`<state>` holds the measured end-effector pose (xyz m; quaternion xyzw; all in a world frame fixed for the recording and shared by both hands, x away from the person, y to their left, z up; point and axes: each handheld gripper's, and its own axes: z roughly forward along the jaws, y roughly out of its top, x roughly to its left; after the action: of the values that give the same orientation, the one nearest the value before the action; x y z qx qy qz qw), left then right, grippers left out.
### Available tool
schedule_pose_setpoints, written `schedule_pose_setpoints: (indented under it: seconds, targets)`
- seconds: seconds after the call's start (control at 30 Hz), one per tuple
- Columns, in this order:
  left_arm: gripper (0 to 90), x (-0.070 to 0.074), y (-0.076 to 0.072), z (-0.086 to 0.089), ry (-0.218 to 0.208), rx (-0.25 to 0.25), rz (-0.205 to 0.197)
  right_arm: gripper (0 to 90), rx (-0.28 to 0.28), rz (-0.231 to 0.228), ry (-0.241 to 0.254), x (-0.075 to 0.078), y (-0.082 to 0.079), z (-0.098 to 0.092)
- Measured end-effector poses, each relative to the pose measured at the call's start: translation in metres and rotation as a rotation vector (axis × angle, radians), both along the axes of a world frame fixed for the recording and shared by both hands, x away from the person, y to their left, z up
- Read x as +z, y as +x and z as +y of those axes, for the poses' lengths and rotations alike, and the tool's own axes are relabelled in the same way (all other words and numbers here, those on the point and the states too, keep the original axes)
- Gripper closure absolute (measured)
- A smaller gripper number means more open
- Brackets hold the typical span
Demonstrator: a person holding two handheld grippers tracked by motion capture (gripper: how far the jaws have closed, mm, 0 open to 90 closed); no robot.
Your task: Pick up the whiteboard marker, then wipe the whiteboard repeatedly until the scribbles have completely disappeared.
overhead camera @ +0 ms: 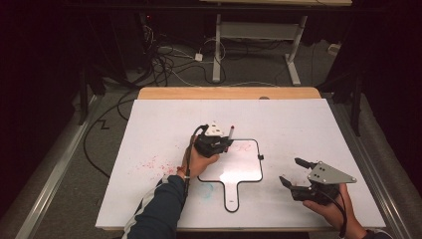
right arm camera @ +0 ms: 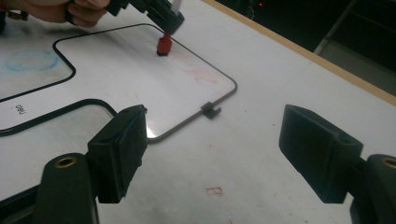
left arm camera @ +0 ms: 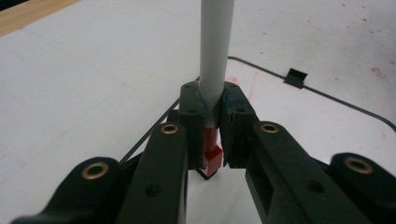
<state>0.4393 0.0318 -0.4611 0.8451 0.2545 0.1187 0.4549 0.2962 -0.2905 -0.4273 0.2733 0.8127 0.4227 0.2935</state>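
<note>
Nearest, the right claw point(overhead camera: 290, 172) hangs wide and empty over bare bench point(overhead camera: 318, 124), off the right edge of the whiteboard point(overhead camera: 244, 167), near the small clip point(overhead camera: 261, 158) on that edge. Farther in, the left claw point(overhead camera: 225, 142) is clamped on the marker point(left arm camera: 215, 60), upright, its red tip down on the whiteboard's far left corner. Faint red scrawl point(right arm camera: 196, 67) lies just right of the tip; most of the whiteboard is open for a stroke.

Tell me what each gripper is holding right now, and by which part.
The left gripper clamps a red-tipped marker low on its barrel, just above the tip. The right gripper holds nothing; its fingers are apart.
</note>
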Motion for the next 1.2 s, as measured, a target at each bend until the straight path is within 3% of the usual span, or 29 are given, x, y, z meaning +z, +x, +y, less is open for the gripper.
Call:
schedule_pose_setpoints:
  seconds: [0.1,0.17,0.2,0.23,0.3,0.37,0.43,0.57,0.67,0.8,0.83,0.87,0.97,1.1,1.2]
  targets:
    - [79.2,0.001,-0.004,-0.013,0.036,-0.015,-0.028,25.5,0.003,0.002,-0.009,-0.002,0.000,0.001]
    - [79.2,0.002,-0.003,-0.011,0.041,-0.011,-0.025,25.4,0.005,0.006,-0.037,-0.005,0.000,0.002]
    - [79.2,0.004,-0.001,-0.002,0.073,0.020,-0.025,25.4,0.000,0.005,-0.045,-0.006,0.001,0.002]
    - [79.2,0.004,-0.001,-0.002,0.073,0.020,-0.025,25.4,-0.007,0.006,-0.052,-0.006,0.002,0.002]
    - [79.2,0.004,0.002,0.021,0.080,0.067,-0.006,25.3,-0.009,0.010,-0.052,-0.007,0.003,0.003]
    - [79.2,0.004,0.003,0.029,0.083,0.081,-0.005,25.2,-0.008,0.006,-0.062,-0.007,0.003,0.003]
    - [79.2,0.003,0.001,0.046,0.056,0.095,0.018,25.2,-0.014,-0.006,-0.071,-0.006,0.004,0.003]
    - [79.2,-0.004,-0.006,0.066,-0.007,0.105,0.011,25.4,-0.014,-0.009,-0.056,-0.004,0.004,0.002]
    - [79.2,-0.007,-0.007,0.062,-0.034,0.090,-0.008,25.4,-0.009,-0.012,-0.053,-0.003,0.003,0.003]
    - [79.2,-0.011,-0.007,0.041,-0.071,0.047,-0.029,25.4,-0.001,-0.017,-0.066,-0.005,0.001,0.003]
    - [79.2,-0.011,-0.008,0.035,-0.074,0.031,-0.035,25.4,0.000,-0.016,-0.064,-0.005,0.000,0.002]
    - [79.2,-0.012,-0.006,0.030,-0.093,-0.023,-0.058,25.4,0.001,-0.015,-0.058,-0.005,0.000,0.002]
    - [79.1,-0.012,-0.009,0.023,-0.086,-0.027,-0.058,25.4,0.007,-0.017,-0.058,-0.005,-0.001,0.002]
    - [79.2,-0.012,-0.007,0.031,-0.090,-0.026,-0.051,25.4,0.015,-0.019,-0.065,-0.006,-0.002,0.002]
    - [79.2,-0.011,-0.008,0.043,-0.056,-0.013,-0.059,25.4,0.013,-0.024,-0.070,-0.005,-0.003,0.001]
